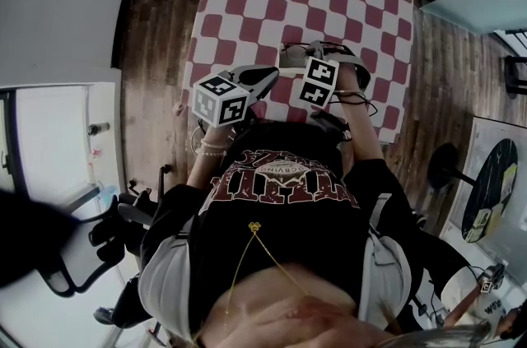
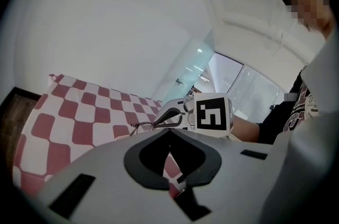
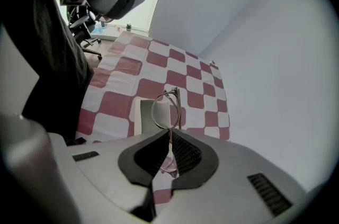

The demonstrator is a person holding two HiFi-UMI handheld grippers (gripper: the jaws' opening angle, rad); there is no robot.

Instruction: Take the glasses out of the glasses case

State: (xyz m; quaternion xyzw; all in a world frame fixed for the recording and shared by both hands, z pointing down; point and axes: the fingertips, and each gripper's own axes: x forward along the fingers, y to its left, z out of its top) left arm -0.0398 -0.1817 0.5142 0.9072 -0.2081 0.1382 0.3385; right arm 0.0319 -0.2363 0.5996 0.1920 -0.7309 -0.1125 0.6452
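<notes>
My right gripper point(image 3: 169, 133) is shut on thin wire-framed glasses point(image 3: 165, 106); one lens sticks up past the jaw tips and the other shows in the gap below. Under them a pale grey glasses case point(image 3: 145, 118) lies on the red-and-white checked tablecloth point(image 3: 196, 80). In the head view the right gripper point(image 1: 317, 50) reaches over the table's near edge with the glasses point(image 1: 294, 52) at its tip. Beside it, my left gripper point(image 1: 268, 75) is raised. Its jaws point(image 2: 169, 132) are shut with nothing between them, and it faces the right gripper point(image 2: 175, 109) and the glasses point(image 2: 145, 126).
The checked table point(image 1: 247, 1) stands on a wooden floor point(image 1: 152, 50) against white walls. A black office chair point(image 1: 90, 239) sits behind me to the left, and a round black stool base point(image 1: 445, 161) lies to the right. My torso is pressed close to the table's near edge.
</notes>
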